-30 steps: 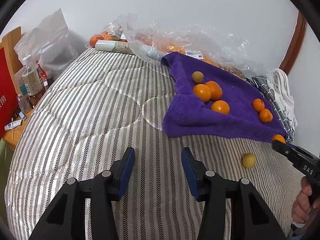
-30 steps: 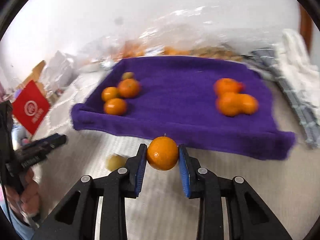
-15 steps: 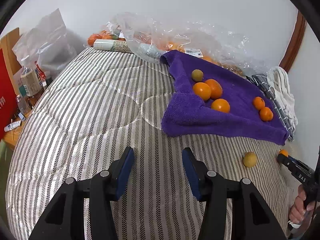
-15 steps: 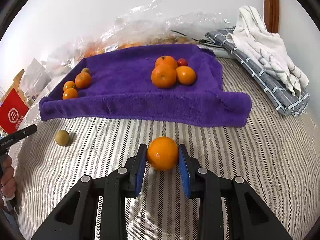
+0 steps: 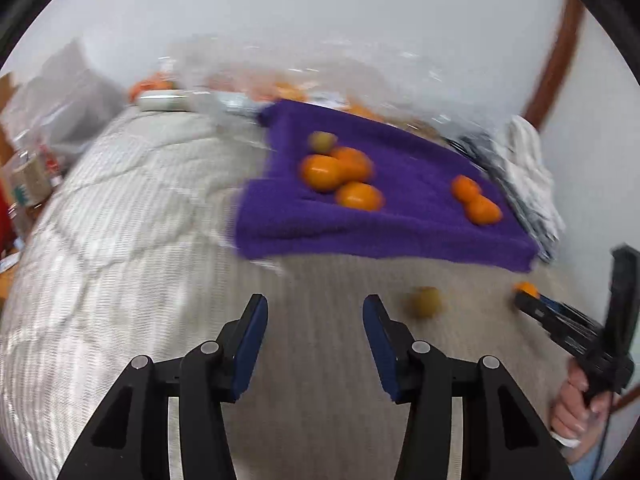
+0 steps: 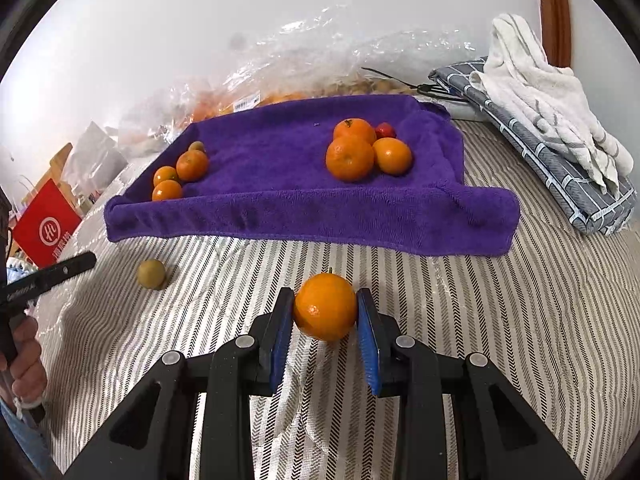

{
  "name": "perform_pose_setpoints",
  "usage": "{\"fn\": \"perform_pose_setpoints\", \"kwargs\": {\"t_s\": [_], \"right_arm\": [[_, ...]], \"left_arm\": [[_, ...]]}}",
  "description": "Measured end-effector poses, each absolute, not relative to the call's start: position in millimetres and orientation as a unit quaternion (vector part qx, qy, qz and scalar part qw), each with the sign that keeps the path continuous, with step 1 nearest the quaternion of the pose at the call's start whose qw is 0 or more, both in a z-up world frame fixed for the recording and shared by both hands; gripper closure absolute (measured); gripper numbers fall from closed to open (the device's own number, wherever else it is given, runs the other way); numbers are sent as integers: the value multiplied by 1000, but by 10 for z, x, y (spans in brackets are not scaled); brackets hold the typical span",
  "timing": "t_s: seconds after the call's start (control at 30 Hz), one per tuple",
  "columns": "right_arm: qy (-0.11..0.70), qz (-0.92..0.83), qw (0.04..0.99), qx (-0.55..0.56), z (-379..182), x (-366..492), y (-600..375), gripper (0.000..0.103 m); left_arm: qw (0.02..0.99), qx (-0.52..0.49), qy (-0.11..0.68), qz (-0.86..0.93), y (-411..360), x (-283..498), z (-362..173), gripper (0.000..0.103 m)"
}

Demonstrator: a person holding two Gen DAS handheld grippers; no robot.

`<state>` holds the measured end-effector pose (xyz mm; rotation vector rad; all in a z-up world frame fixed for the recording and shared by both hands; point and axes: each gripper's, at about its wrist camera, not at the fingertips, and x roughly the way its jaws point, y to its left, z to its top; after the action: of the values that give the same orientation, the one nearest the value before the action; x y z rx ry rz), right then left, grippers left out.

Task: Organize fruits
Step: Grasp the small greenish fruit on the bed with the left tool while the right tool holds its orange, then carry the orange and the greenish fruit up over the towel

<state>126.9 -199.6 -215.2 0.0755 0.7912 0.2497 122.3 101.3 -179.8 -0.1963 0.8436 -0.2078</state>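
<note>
My right gripper (image 6: 325, 312) is shut on an orange (image 6: 325, 306) and holds it just above the striped bed, in front of the purple towel (image 6: 280, 208). On the towel lie an orange group at the left (image 6: 176, 176) and another at the right (image 6: 360, 152) with a small red fruit (image 6: 385, 130). A yellow-green fruit (image 6: 151, 274) lies on the bed left of the held orange; it also shows in the left wrist view (image 5: 426, 301). My left gripper (image 5: 314, 328) is open and empty over the bed, left of that fruit. The left wrist view is blurred.
Clear plastic bags with more fruit (image 6: 280, 80) lie behind the towel by the wall. Folded grey and white cloths (image 6: 552, 128) lie at the right. A red bag (image 6: 44, 228) and bottles (image 5: 28, 184) stand beside the bed at the left.
My left gripper has swung right and closer to the towel and the yellow-green fruit. My right gripper still holds the orange and has moved a little nearer the towel.
</note>
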Motion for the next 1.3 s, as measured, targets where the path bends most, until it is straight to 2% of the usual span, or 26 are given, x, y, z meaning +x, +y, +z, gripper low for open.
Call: {"fn": "perform_pose_setpoints", "kwargs": {"t_s": [0.13, 0.5, 0.53, 0.63, 1.3], "right_arm": [[384, 120, 914, 46, -2159, 1248, -2014, 72], [374, 121, 916, 78, -2152, 1216, -2117, 72], [375, 122, 916, 75, -2154, 1218, -2104, 72], [376, 123, 916, 69, -2152, 1218, -2067, 72], [375, 123, 916, 74, -2167, 1207, -2102, 72]], "left_arm": [[893, -91, 417, -146, 690, 1244, -1740, 57], [888, -65, 436, -131, 247, 1406, -1902, 58], [888, -64, 438, -127, 241, 1423, -1914, 60], [886, -67, 443, -117, 219, 1474, -1972, 78], [912, -99, 391, -69, 675, 1157, -1632, 79]]}}
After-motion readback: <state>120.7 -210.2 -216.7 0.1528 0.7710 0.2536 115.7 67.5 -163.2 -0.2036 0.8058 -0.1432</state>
